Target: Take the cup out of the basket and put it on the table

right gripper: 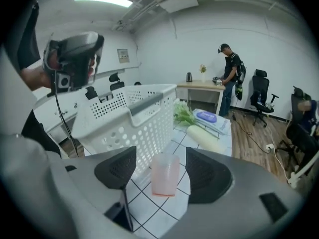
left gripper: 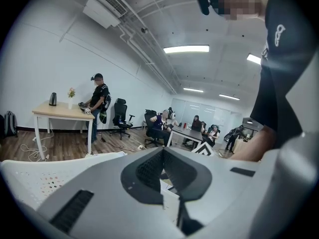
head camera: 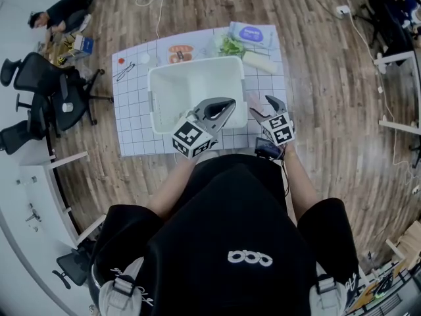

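Note:
A pale pink translucent cup [right gripper: 164, 175] stands upright on the gridded table mat [right gripper: 149, 210], just right of the white perforated basket [right gripper: 127, 118]. My right gripper [right gripper: 160, 156] is open, with a jaw on either side of the cup and a gap to each. In the head view the right gripper [head camera: 263, 107] sits by the right wall of the basket [head camera: 196, 68], and the cup is hard to make out there. My left gripper [head camera: 223, 108] hangs over the basket's near right corner, tilted up, shut and empty; its tips [left gripper: 162, 151] meet.
Behind the basket lie leafy greens [head camera: 230, 45], a blue packet [head camera: 251, 33] and a long white radish [head camera: 260, 62]. Office chairs [head camera: 49, 91] stand left of the table. A person [right gripper: 230, 78] stands at a far desk. Wooden floor surrounds the table.

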`<state>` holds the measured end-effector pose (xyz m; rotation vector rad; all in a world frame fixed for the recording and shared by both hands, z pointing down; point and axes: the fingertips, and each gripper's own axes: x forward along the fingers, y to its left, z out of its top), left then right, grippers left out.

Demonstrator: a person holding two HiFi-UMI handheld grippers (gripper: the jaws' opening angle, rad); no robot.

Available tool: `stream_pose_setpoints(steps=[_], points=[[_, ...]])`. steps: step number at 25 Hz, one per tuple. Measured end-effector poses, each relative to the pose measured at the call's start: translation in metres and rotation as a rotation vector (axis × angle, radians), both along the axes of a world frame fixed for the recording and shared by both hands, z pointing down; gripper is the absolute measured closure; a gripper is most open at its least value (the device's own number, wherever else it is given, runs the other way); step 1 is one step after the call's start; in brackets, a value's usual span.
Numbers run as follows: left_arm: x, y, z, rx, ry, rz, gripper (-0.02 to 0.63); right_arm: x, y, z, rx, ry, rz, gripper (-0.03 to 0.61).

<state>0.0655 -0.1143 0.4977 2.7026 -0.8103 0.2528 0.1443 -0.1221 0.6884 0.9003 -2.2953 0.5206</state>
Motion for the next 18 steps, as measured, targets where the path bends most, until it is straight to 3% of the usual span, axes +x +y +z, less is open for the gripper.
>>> stream_pose_setpoints(steps=[2,3,5,7,11,18], points=[[-0.004,0.000,-0.002,0.008,0.003,-0.002,0.606,0.002,0.000,-0.033,0.064,-0.036,0.024,0.268],[-0.006,0.000,-0.003,0.011,0.004,-0.003,0.606,0.003,0.000,-0.051,0.100,-0.053,0.044,0.310],[-0.011,0.001,-0.007,0.019,0.007,-0.006,0.606,0.004,-0.001,-0.089,0.176,-0.089,0.088,0.467],[-0.017,0.002,-0.011,0.027,0.011,-0.012,0.606,0.002,0.000,-0.124,0.242,-0.122,0.119,0.521],[-0.032,0.005,-0.022,0.050,0.021,-0.032,0.606,-0.006,0.003,-0.178,0.330,-0.186,0.134,0.550],[-0.066,0.015,-0.048,0.094,0.040,-0.081,0.606,-0.039,0.014,-0.244,0.410,-0.277,0.074,0.555]])
